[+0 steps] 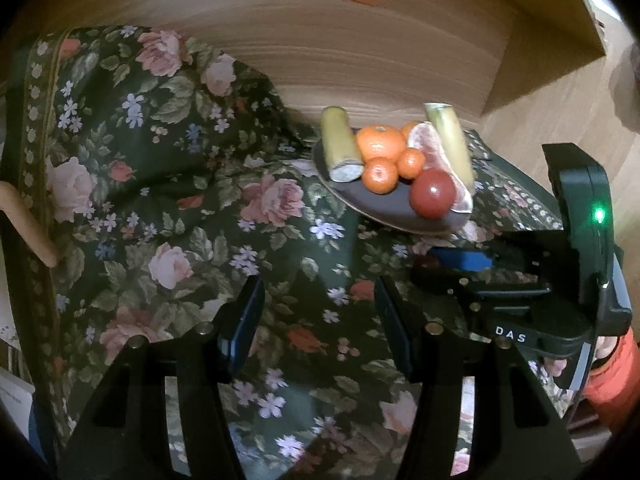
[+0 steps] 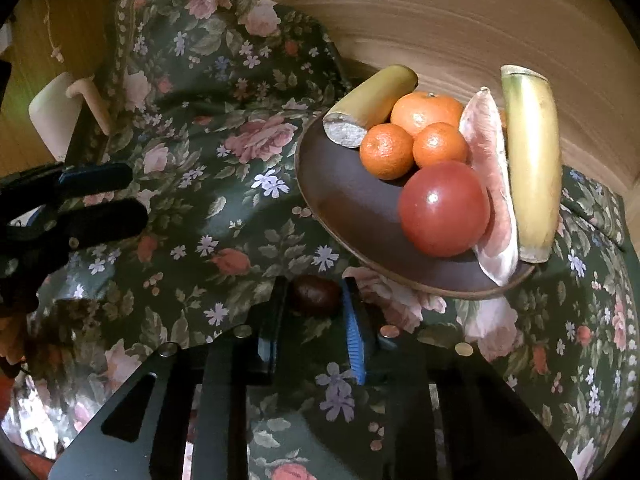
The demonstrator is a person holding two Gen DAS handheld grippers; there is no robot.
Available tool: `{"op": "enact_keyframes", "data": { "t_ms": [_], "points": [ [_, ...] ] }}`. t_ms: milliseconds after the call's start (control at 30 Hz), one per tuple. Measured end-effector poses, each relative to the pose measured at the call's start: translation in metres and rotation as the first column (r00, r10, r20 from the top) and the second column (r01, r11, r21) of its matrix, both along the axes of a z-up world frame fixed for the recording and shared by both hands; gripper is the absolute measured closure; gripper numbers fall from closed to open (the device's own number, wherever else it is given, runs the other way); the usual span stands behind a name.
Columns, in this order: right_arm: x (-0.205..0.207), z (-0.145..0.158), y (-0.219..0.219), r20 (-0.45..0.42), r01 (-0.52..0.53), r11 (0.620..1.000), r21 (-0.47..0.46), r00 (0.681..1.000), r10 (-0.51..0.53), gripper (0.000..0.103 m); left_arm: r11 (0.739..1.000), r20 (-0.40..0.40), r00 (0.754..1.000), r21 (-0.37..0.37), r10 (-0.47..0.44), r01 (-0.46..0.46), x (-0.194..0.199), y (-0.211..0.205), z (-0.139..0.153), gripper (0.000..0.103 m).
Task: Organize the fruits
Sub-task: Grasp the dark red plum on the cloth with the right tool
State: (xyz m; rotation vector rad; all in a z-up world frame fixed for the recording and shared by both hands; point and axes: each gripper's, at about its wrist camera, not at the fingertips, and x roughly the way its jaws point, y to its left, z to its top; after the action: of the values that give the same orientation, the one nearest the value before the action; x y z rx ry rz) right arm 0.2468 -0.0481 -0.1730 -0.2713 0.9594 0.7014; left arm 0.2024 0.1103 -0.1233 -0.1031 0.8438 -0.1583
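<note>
Plate [image 2: 352, 216] ahead-right of right tongs [image 2: 314, 300] already loaded – tomato, mandarins, banana halves; right tongs pinch a small dark fruit [image 2: 315, 295] just short of it – left tongs [image 1: 316, 312] spread, empty.

We count one brown plate [image 2: 352, 208], one floral cloth [image 2: 224, 208] and one red tomato [image 2: 444, 208]. We see two cut banana pieces [image 2: 372, 100], one pink pomelo wedge [image 2: 488, 168] and at least three oranges [image 2: 386, 151]. One small dark brown fruit [image 2: 315, 294] lies off the plate.
</note>
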Motion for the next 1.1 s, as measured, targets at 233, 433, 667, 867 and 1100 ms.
{"op": "enact_keyframes", "data": {
  "t_ms": [233, 433, 667, 867, 1100],
  "points": [
    [-0.018, 0.021, -0.035, 0.04, 0.054, 0.997, 0.05, 0.998, -0.056, 0.08, 0.998, 0.001, 0.998, -0.008, -0.062, 0.062, -0.015, -0.029, 0.004, 0.046],
    [-0.043, 0.043, -0.067, 0.098, 0.099, 0.992, 0.084, 0.989, -0.107, 0.08, 0.994, -0.016, 0.994, -0.012, -0.111, 0.111, -0.029, -0.058, -0.002, 0.046],
    [-0.066, 0.048, -0.088, 0.112, 0.12, 0.987, 0.109, 0.985, -0.133, 0.079, 0.99, -0.058, 0.988, -0.025, -0.141, 0.139, -0.037, -0.084, -0.019, 0.046],
    [-0.07, 0.043, -0.096, 0.1, 0.133, 0.984, 0.119, 0.984, -0.145, 0.079, 0.99, -0.054, 0.988, 0.006, -0.143, 0.144, -0.04, -0.096, -0.032, 0.068],
    [-0.065, 0.039, -0.097, 0.086, 0.141, 0.981, 0.133, 0.984, -0.153, 0.079, 0.989, -0.051, 0.988, 0.007, -0.145, 0.145, -0.036, -0.094, -0.033, 0.084]
  ]
}}
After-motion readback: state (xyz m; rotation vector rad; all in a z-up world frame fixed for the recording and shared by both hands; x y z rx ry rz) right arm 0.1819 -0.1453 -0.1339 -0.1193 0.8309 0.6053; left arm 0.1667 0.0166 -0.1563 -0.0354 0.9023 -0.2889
